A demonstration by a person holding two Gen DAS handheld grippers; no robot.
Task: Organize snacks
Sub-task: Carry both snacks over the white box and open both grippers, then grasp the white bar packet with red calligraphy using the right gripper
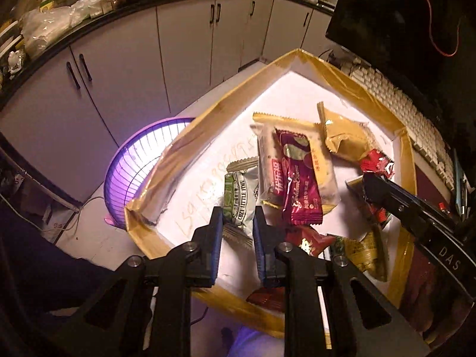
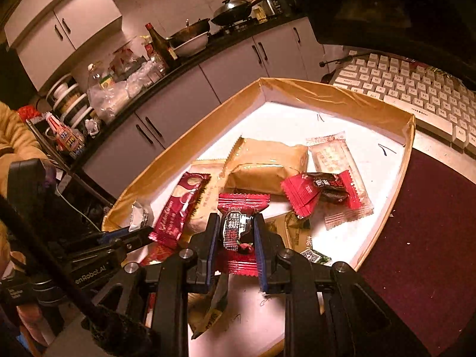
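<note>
The right gripper (image 2: 235,232) has its blue-padded fingers clamped on a small red crinkle-edged candy wrapper with a black-and-white printed panel (image 2: 238,232), held just above the floor of the white shallow tray with gold-taped walls (image 2: 327,95). Close behind it lie a second red candy with a dark centre (image 2: 319,192), a puffy tan foil pouch (image 2: 267,166), a clear flat wrapper holding a pale biscuit (image 2: 336,160) and a maroon bar wrapper with gold script (image 2: 178,208).

The left gripper (image 1: 237,221) stands with its fingers narrowly apart, straddling the near end of a green-and-silver sachet printed with dark lettering (image 1: 241,190); whether the pads touch it is unclear. Beyond it, a maroon bar (image 1: 300,181) lies across a translucent white packet (image 1: 267,166), with a gold foil pouch (image 1: 345,136) farther back. A purple slatted plastic basket (image 1: 139,166) sits just outside the tray's left wall. A beige keyboard (image 2: 416,95) lies beside the tray's far right wall.
</note>
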